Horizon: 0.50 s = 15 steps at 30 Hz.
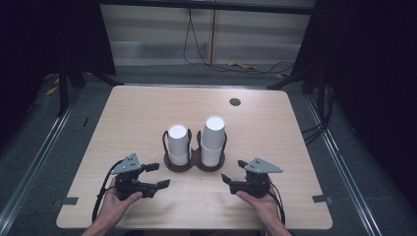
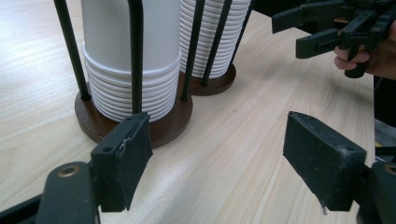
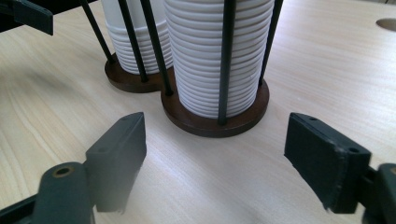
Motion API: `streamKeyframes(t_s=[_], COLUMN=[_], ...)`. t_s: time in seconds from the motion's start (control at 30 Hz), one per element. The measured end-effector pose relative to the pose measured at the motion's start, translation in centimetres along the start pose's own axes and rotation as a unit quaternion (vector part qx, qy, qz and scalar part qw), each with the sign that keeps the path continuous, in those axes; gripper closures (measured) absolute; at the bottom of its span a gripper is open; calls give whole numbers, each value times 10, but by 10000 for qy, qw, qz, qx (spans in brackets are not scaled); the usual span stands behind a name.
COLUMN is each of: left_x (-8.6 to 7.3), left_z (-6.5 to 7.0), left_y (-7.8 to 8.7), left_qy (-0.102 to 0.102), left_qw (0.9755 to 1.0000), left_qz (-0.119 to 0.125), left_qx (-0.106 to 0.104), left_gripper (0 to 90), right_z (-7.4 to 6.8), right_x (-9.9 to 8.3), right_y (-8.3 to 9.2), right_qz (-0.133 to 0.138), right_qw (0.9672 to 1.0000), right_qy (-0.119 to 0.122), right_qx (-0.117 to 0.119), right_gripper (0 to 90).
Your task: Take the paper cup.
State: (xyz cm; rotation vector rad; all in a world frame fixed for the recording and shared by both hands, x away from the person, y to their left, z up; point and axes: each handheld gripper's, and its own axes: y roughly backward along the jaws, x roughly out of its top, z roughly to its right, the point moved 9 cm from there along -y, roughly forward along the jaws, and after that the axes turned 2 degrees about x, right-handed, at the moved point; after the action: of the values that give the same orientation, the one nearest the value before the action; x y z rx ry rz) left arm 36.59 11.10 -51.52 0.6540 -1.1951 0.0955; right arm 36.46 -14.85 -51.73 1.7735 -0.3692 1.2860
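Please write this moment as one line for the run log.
left gripper: open, empty | right gripper: open, empty | cup stacks: upright in holder | table

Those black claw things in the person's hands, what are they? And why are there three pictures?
They are pinching tools. The left hand-held gripper and the right hand-held gripper each sit in one of a person's hands. One picture looks down from above the pale wooden table. The other two come from small cameras riding on each tool. On the table stands a dark brown round-based holder with black wire posts, with two stacks of white paper cups inside. Both tools are open and hold nothing.
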Motion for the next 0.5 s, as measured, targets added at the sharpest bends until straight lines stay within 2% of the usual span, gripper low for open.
streamKeyframes(t_s=[0.13,0.27,0.4,0.5], left_x=[0,1,6,9], left_z=[0,0,2,4], left_y=[0,-1,-2,-2], left_qy=[-21,-78,-91,-216], left_qw=[9999,9998,9998,9996], left_qz=[-102,-187,-159,-97], left_qx=[-5,26,-23,-155], left_gripper=[217,183,159,158], right_z=[-1,-5,-9,-12], right_x=[-1,-2,-3,-3], right_y=[0,0,0,-1], right_qz=[67,23,-9,-43], right_qw=[10000,9999,9997,9994], right_qy=[-33,-65,-39,2], right_qx=[46,146,255,358], right_gripper=[222,226,224,222])
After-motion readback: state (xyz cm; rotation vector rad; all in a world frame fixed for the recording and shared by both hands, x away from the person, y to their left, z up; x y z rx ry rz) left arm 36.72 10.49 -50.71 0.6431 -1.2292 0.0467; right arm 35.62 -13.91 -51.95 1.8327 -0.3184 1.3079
